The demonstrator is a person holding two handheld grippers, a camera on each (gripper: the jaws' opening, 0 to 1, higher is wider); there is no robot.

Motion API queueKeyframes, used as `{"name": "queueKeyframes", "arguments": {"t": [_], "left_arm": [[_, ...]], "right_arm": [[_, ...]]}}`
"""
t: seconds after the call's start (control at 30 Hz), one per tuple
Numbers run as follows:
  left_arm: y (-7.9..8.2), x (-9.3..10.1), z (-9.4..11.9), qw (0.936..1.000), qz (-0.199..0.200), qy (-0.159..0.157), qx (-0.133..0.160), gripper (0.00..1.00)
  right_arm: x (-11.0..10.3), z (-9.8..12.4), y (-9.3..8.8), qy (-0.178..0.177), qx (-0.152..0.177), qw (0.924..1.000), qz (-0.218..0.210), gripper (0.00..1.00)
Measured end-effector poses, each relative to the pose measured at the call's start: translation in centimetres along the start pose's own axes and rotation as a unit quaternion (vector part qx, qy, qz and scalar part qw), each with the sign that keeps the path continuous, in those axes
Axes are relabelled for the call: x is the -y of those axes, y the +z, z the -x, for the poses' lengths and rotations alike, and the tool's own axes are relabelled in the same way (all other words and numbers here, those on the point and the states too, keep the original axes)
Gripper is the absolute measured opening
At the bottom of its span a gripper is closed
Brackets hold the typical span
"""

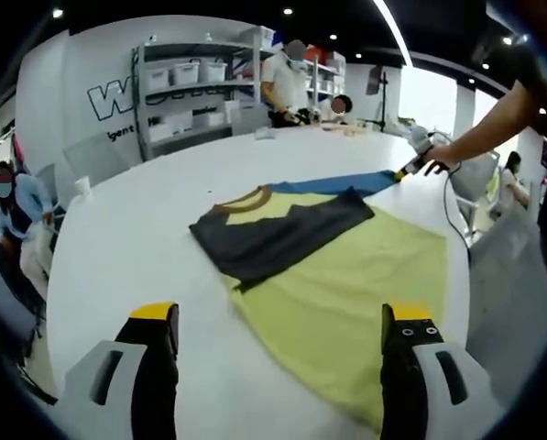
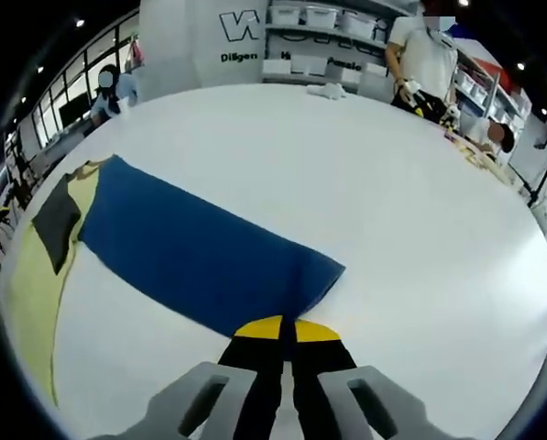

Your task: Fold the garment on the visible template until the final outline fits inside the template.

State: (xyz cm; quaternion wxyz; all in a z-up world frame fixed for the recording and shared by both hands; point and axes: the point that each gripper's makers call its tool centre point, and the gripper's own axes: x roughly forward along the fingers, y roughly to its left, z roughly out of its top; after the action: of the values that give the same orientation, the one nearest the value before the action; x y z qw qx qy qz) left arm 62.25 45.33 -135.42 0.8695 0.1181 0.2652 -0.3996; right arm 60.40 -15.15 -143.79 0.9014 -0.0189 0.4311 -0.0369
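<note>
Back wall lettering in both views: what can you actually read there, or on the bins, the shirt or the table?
"W": large outlined letter on the white back wall, rest hidden by the shelf.
"Diligen": small dark word on the wall in the right gripper view, cut off there.
Further small words beside it: too blurred to read.
Shelf bins: no readable labels.
Shirt, blue sleeve, table: no text.

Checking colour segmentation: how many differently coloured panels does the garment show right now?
3. Yellow body nearest the left hand-held gripper; dark grey panel folded across its upper part; blue sleeve stretched out, its end pinched by the right hand-held gripper. Folds may hide others.
</note>
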Motion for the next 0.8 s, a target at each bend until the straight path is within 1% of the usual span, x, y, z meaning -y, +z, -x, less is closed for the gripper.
{"name": "queueKeyframes", "arguments": {"t": [0.5,0.67,0.8], "left_arm": [[0.4,0.2,-0.2,1.0000,-0.002,-0.002,0.008,0.95],[0.4,0.4,-0.1,0.9999,-0.003,-0.002,0.011,0.95],[0.3,0.4,0.0,0.9999,-0.003,-0.002,0.012,0.96]], "right_arm": [[-0.9,2.0,4.2,0.014,0.044,0.9987,0.020,0.00],[-1.7,2.7,5.7,0.023,0.059,0.9976,0.027,0.00],[-2.9,3.4,7.4,0.034,0.076,0.9959,0.034,0.00]]}}
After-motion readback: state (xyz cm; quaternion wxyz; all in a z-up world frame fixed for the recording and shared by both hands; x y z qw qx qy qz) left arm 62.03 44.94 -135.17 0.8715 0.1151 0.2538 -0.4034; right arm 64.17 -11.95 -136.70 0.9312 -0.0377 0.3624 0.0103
